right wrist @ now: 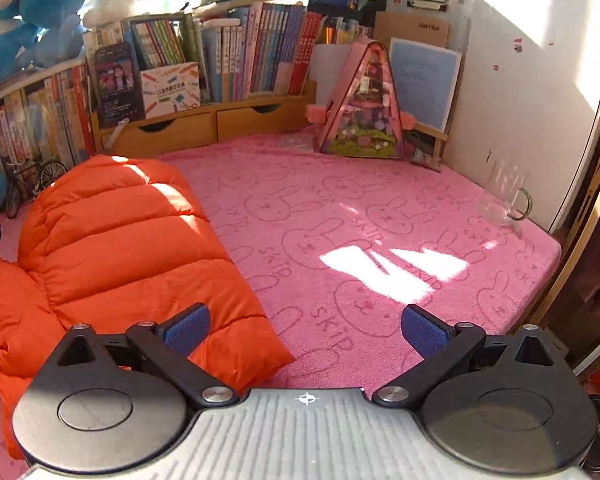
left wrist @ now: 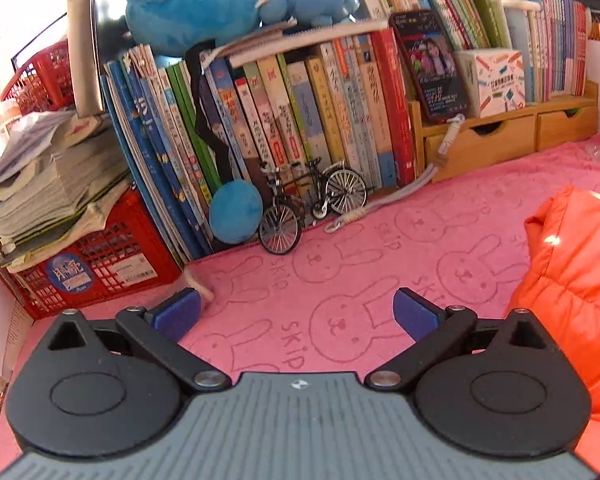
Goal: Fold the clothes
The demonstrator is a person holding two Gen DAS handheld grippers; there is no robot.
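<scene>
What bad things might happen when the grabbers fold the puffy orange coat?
The orange coat is puffy, so a fold may spring back open. The glass jug near the wall could tip if fabric sweeps it. The toy bicycle by the books might get knocked. Both grippers, left and right, are open and empty.

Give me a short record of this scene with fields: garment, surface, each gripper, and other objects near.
garment: orange puffer jacket, lying folded on the cloth
surface: pink rabbit-print cloth
left gripper: open, holds nothing, over bare cloth, jacket to its right
right gripper: open, holds nothing, at the jacket's near edge
nearby: model bicycle by the books; glass pitcher by the wall
</scene>
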